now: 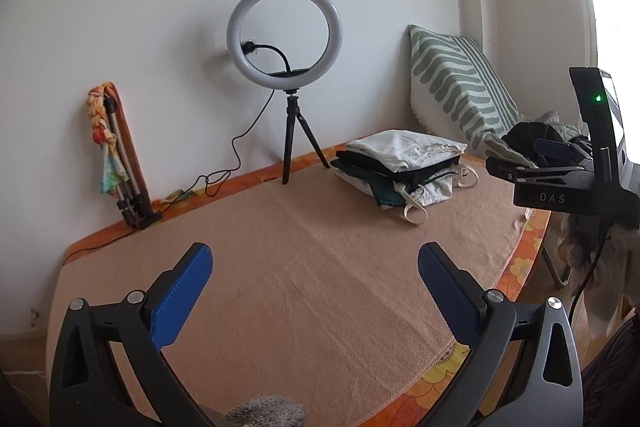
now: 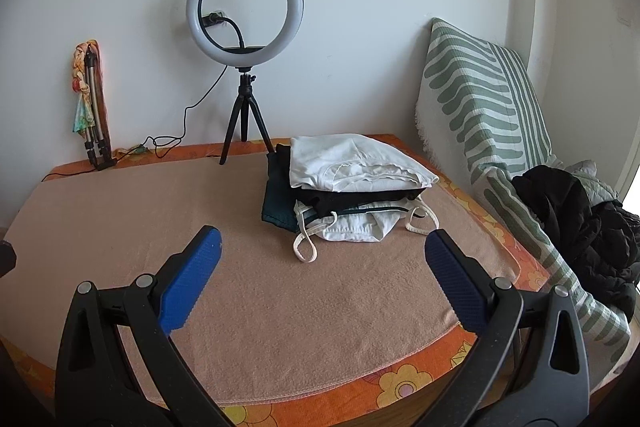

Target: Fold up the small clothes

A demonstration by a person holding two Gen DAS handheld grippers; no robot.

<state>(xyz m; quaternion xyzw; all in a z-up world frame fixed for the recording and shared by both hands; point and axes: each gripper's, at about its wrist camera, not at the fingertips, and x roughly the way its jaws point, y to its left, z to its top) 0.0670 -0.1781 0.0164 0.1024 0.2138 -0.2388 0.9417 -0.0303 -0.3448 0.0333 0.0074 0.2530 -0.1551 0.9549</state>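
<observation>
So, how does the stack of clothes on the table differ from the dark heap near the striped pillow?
The stack of clothes is folded flat in layers, white on top; the dark heap is crumpled and shapeless. The stack mixes white, black and dark green pieces; the heap looks mostly black. The stack lies on the peach cloth of the table; the heap lies beside the table, against the striped pillow. Neither is held by a gripper.
</observation>
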